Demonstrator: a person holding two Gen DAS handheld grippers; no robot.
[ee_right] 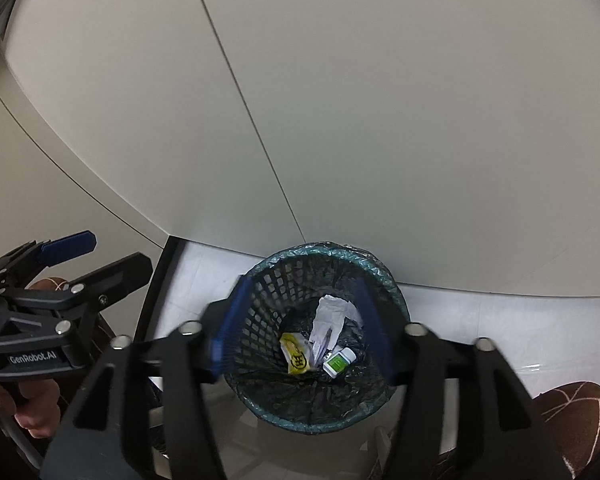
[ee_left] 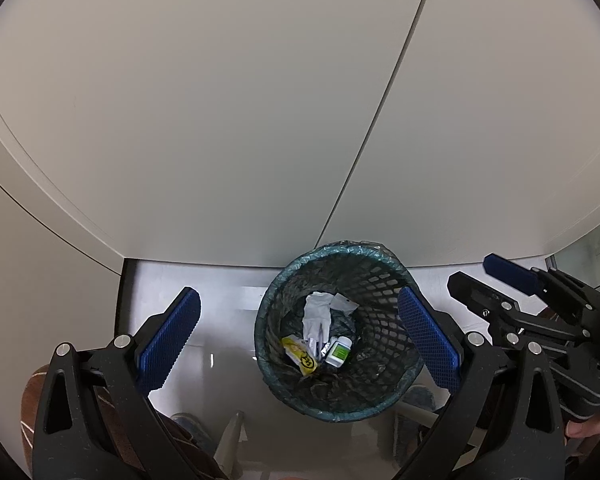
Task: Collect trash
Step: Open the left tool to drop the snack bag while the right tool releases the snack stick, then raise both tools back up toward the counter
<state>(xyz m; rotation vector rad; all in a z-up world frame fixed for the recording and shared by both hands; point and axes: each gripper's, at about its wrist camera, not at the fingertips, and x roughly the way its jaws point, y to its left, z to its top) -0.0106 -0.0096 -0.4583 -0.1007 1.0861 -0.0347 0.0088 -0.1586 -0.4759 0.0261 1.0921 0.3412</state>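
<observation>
Both grippers are hanging over the trash basket (ee_right: pixel 320 412) on the floor. The left gripper (ee_left: pixel 300 336) is holding its jaws wide apart, with nothing between them. The right gripper (ee_right: pixel 304 328) is blurry, but its jaws are standing apart too, and they are holding nothing.

The trash is lying at the bottom of the basket, so most of the job looks done. No other trash is showing on the floor here.

Inside, going left to right, there is one yellow wrapper (ee_right: pixel 296 354), one crumpled white paper (ee_right: pixel 330 320) and one small white bottle (ee_right: pixel 339 362) with a green label. That is three things.
</observation>
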